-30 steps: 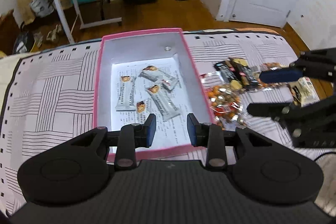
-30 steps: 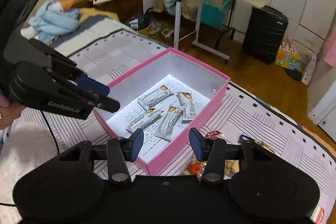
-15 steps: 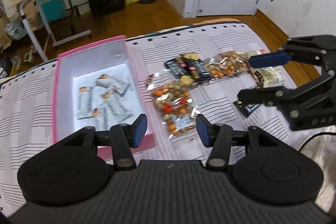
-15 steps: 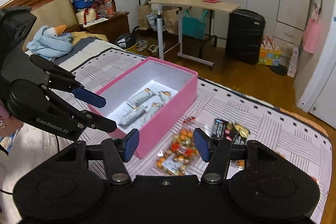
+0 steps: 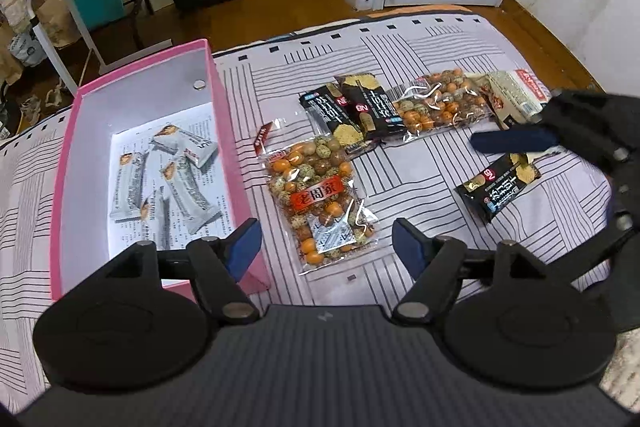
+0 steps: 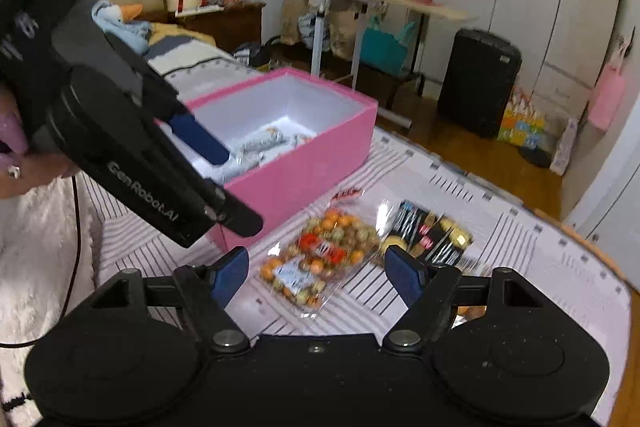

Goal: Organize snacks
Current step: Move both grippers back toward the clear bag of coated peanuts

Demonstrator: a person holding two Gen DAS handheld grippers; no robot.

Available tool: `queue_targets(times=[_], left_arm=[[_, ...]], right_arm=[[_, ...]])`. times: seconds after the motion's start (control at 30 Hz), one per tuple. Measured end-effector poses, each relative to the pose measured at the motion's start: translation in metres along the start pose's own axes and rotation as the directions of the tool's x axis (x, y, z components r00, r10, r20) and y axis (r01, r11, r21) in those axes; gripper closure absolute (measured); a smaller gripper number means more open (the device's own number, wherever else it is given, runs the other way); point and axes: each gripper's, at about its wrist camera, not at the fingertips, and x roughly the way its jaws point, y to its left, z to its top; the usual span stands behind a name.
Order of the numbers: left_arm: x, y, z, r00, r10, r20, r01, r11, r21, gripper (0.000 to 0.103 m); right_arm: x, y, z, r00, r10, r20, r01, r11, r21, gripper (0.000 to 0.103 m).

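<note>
The pink box [image 5: 140,131] sat on the striped bedspread [image 5: 420,39] with several silver snack bars [image 5: 176,179] already lying inside on its white floor, so that part of the sorting looked finished. The rest was still out on the bed, to the right of the box in the left wrist view. The nearest item was a clear bag of coated nuts [image 5: 320,195], just beside the box wall. Behind it two black cracker packs [image 5: 352,115] overlapped each other, a second clear nut bag [image 5: 440,103] lay beyond them, a pale packet [image 5: 516,95] sat at the far right, and another black cracker pack [image 5: 496,187] lay apart from the others, nearer the right tongs.

The left tongs [image 5: 326,247] stood wide apart and empty, their jaws having just been opening, and they hovered above the near end of the closest nut bag without touching it. The right tongs [image 6: 316,275] were likewise spread, having just widened, with nothing gripped; the same bag appeared between their tips in the right wrist view, but lower down, on the bedspread.

Judging by this, the task seemed less than half done: one kind of snack was boxed, while the nut bags, the cracker packs and the pale packet remained to be collected.
</note>
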Motion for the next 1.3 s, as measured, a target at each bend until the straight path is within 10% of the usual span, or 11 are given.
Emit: queue_targets(times=[0.63,0.97,1.3], left_arm=[[0.064,-0.024,0.002,0.997,-0.078,-0.013,0.078,0.996,-0.039,0.020],[0.113,-0.010,-0.011,0.996,0.026,-0.082,-0.034,0.995,-0.095,0.070],[0.134,0.008,-0.015,0.991,-0.002,-0.131,-0.027,0.976,-0.217,0.073]], right_arm=[[0.056,-0.012,-0.038,0.996,0.037,-0.084,-0.037,0.999,0.004,0.024],[0.104,-0.030,-0.058,0.976,0.108,-0.187,-0.064,0.972,0.227,0.024],[0.116,-0.021,-0.059,0.985,0.125,-0.117,-0.093,0.964,0.248,0.034]])
